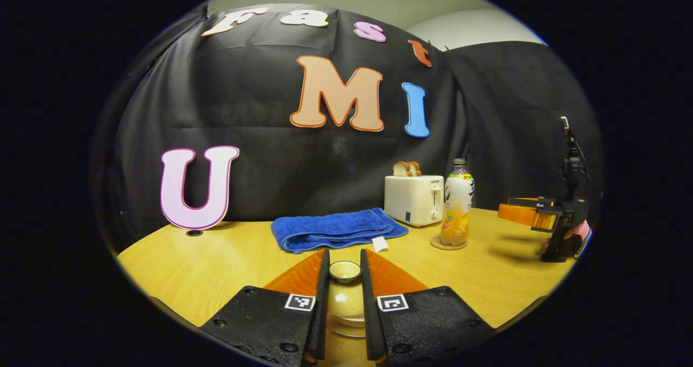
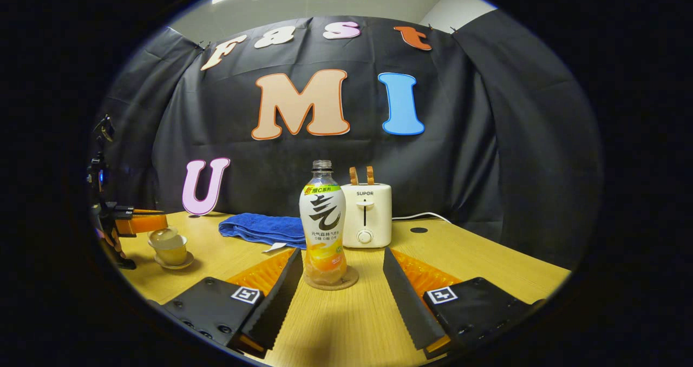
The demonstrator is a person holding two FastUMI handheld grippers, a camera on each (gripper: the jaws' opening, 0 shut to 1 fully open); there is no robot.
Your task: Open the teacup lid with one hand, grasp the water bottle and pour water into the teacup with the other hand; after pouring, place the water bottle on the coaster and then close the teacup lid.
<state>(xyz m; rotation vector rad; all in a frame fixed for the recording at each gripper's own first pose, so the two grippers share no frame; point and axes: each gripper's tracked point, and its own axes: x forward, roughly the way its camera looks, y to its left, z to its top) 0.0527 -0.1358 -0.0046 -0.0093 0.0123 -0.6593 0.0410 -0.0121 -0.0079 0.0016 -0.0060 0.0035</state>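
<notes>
In the left gripper view, my left gripper [image 1: 345, 254] has its fingers closed against the knob of the teacup lid [image 1: 345, 271], with the glassy lid dome just below them. Seen from the right gripper view, the left gripper [image 2: 149, 222] reaches over the lid [image 2: 162, 237], which rests on the teacup [image 2: 172, 252] and its saucer. The uncapped water bottle [image 2: 323, 231] stands upright on the round coaster [image 2: 331, 283]. My right gripper [image 2: 341, 256] is open, its fingertips on either side of the bottle's base without touching it. Bottle [image 1: 457, 204], coaster [image 1: 449, 243] and right gripper [image 1: 517, 213] lie to the right in the left gripper view.
A white toaster [image 2: 366, 215] holding bread slices stands behind the bottle, its cord running right. A folded blue towel [image 2: 260, 229] lies left of it. A person's hand [image 1: 575, 236] holds the right gripper. The wooden table [image 2: 487, 259] has a small dark hole at back right.
</notes>
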